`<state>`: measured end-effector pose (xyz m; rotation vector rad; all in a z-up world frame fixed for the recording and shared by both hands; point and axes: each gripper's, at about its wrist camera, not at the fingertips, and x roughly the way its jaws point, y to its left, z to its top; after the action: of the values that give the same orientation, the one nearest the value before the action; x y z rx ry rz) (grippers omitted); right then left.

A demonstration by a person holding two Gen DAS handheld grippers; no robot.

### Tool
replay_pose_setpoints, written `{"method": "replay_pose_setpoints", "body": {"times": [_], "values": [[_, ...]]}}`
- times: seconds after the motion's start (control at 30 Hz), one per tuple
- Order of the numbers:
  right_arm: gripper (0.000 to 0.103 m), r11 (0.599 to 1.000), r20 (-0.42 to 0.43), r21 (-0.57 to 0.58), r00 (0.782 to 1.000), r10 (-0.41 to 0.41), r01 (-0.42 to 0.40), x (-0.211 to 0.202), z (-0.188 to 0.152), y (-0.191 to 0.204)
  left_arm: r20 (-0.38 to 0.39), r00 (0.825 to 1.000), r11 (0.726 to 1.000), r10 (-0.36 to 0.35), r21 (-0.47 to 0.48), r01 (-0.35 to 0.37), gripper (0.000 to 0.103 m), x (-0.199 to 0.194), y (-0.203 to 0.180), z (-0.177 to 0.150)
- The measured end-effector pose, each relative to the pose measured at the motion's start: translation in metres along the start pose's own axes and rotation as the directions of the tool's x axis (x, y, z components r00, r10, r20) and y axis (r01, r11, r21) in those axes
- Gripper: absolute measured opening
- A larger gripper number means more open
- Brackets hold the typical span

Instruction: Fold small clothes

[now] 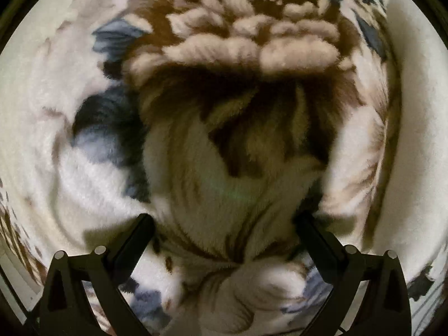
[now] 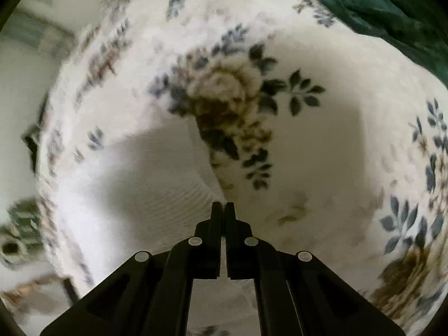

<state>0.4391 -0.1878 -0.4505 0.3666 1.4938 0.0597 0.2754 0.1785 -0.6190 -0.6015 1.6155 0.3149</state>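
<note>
Here, from my remote station, both tongs point steeply down over a plush floral blanket (image 1: 70, 196) spread across the work surface.

The left gripper (image 1: 225, 221) stands at its widest, its two black fingers (image 1: 140, 235) far apart and holding nothing. Between them lies only a raised, bunched fold of the blanket, cream pile streaked with brown. A large brown-and-tan flower print fills the upper part of this view, and blue-grey leaves sit to its left. I see none of the small clothes on this side.

The right gripper (image 2: 222, 205) is closed, its tips pressed together with barely a sliver between them. They meet at the corner of a white ribbed garment (image 2: 156, 173), which appears pinched there. The grip itself is hidden by the tips, so I cannot be fully sure. The garment lies left of and below the fingertips, over the blanket, and its ribbing also shows lower down between the gripper's arms. Just beyond it sits a smaller brown rose with dark leaves. A dark green fabric (image 2: 378, 5) lies past the blanket's upper right edge. The left margin of this view is blurred.
</note>
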Motion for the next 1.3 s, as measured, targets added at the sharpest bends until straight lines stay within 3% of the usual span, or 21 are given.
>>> {"method": "replay_pose_setpoints", "body": {"times": [0.07,0.1,0.17,0.23,0.3,0.4,0.43,0.47,0.5,0.6,0.67,0.77,0.83,0.93,1.07,1.13,1.17,1.27,1.3], "values": [[0.002,0.998,-0.152,-0.048,0.988,0.034,-0.042,0.027,0.003,0.012,-0.01,1.0,0.999,-0.022,-0.033,0.022,0.103,-0.012,0.003,0.004],[0.004,0.996,-0.179,-0.062,0.983,0.047,-0.059,0.029,0.006,0.016,0.016,0.999,0.998,-0.042,-0.039,0.042,0.103,-0.024,0.002,0.011],[0.019,0.991,-0.163,-0.085,0.983,0.086,-0.101,0.021,0.017,0.023,0.078,0.995,0.998,-0.056,-0.021,0.058,0.103,-0.049,-0.002,0.017],[0.069,0.986,-0.085,-0.083,0.987,0.136,-0.143,0.009,0.033,0.022,0.145,0.986,0.996,-0.087,-0.002,0.088,0.103,-0.07,-0.012,0.031],[0.077,0.98,-0.029,-0.084,0.984,0.178,-0.18,0.008,0.05,0.023,0.193,0.97,0.989,-0.148,0.02,0.147,0.103,-0.08,-0.029,0.055],[0.077,0.969,-0.126,-0.081,0.966,0.224,-0.235,0.047,0.078,0.03,0.217,0.957,0.981,-0.193,0.058,0.184,0.103,-0.074,-0.059,0.094],[0.061,0.968,-0.15,-0.07,0.962,0.229,-0.241,0.058,0.083,0.032,0.214,0.957,0.98,-0.198,0.072,0.186,0.103,-0.069,-0.075,0.104],[0.038,0.965,-0.143,-0.069,0.96,0.241,-0.252,0.064,0.088,0.032,0.209,0.956,0.977,-0.208,0.085,0.194,0.103,-0.064,-0.086,0.112],[0.007,0.968,-0.109,-0.082,0.968,0.227,-0.237,0.062,0.091,0.034,0.206,0.954,0.974,-0.22,0.097,0.203,0.103,-0.062,-0.097,0.12],[0.006,0.967,0.067,-0.109,0.969,0.237,-0.229,0.034,0.105,0.047,0.233,0.946,0.97,-0.228,0.14,0.199,0.103,-0.069,-0.122,0.131],[0.006,0.971,0.097,-0.112,0.97,0.222,-0.211,0.032,0.121,0.055,0.242,0.948,0.973,-0.204,0.152,0.171,0.103,-0.07,-0.117,0.127],[0.008,0.979,-0.023,-0.148,0.99,0.139,-0.141,0.059,0.135,0.066,0.224,0.954,0.976,-0.201,0.13,0.175,0.103,-0.069,-0.116,0.123],[0.027,0.978,-0.107,-0.16,0.987,0.119,-0.135,0.062,0.128,0.059,0.226,0.955,0.977,-0.191,0.136,0.163,0.103,-0.074,-0.111,0.112],[0.041,0.98,-0.092,-0.126,0.986,0.141,-0.152,0.029,0.097,0.02,0.23,0.957,0.978,-0.178,0.146,0.147,0.103,-0.079,-0.098,0.086],[0.042,0.97,-0.157,-0.029,0.959,0.235,-0.242,-0.004,0.031,-0.034,0.196,0.967,0.981,-0.161,0.136,0.136,0.103,-0.073,-0.087,0.051],[0.056,0.958,-0.197,0.019,0.938,0.285,-0.287,0.001,-0.003,-0.041,0.171,0.974,0.983,-0.151,0.131,0.129,0.103,-0.068,-0.083,0.034],[0.057,0.951,-0.209,0.045,0.928,0.31,-0.307,0.006,-0.019,-0.044,0.16,0.976,0.984,-0.147,0.124,0.128,0.103,-0.064,-0.082,0.025],[0.054,0.942,-0.217,0.078,0.916,0.336,-0.327,0.031,-0.044,-0.034,0.14,0.979,0.985,-0.151,0.102,0.138,0.103,-0.06,-0.079,0.013],[0.019,0.94,-0.195,0.084,0.919,0.342,-0.332,0.034,-0.051,-0.032,0.141,0.978,0.985,-0.157,0.1,0.144,0.103,-0.061,-0.08,0.01]]}}
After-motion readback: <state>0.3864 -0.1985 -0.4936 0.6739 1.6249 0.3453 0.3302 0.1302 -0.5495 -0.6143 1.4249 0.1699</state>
